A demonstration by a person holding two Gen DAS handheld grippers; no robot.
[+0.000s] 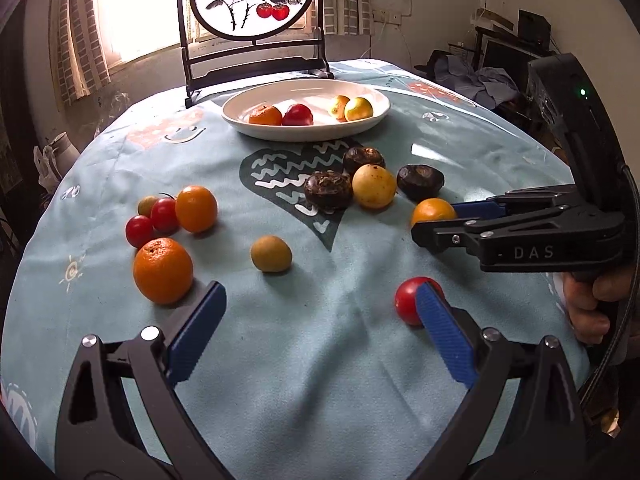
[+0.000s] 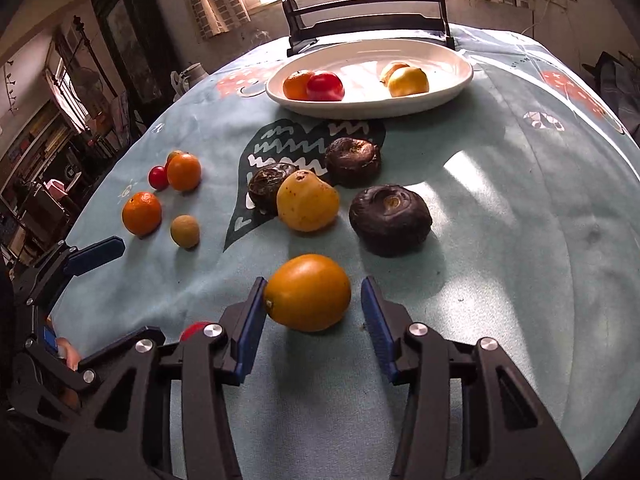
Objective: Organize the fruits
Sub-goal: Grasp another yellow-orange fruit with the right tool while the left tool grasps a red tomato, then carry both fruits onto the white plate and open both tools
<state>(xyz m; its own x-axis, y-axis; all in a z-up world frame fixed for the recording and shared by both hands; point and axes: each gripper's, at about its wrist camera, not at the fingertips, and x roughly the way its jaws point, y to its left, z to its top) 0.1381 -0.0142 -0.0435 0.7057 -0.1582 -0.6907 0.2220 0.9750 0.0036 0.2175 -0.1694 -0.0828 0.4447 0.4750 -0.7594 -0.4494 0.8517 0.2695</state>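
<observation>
Orange and smooth-skinned, a small oval fruit (image 2: 307, 292) lies on the pale blue tablecloth (image 2: 500, 240) between the spread blue pads of the right gripper (image 2: 312, 320); the left pad (image 2: 250, 324) touches its end, the other stands just clear, so nothing is clamped. Beyond it sit a yellow fruit (image 2: 307, 201) and three dark brown water chestnuts, the nearest (image 2: 390, 220) just to the right. The left gripper (image 1: 320, 332) hangs wide open and empty over bare cloth, a red cherry tomato (image 1: 412, 300) partly behind its right pad (image 1: 444, 334). To its left lie a mandarin (image 1: 163, 271), a brownish round fruit (image 1: 271, 253) and a small cluster of tomatoes (one orange). The white plate (image 1: 360, 124) near the far edge holds four fruits.
</observation>
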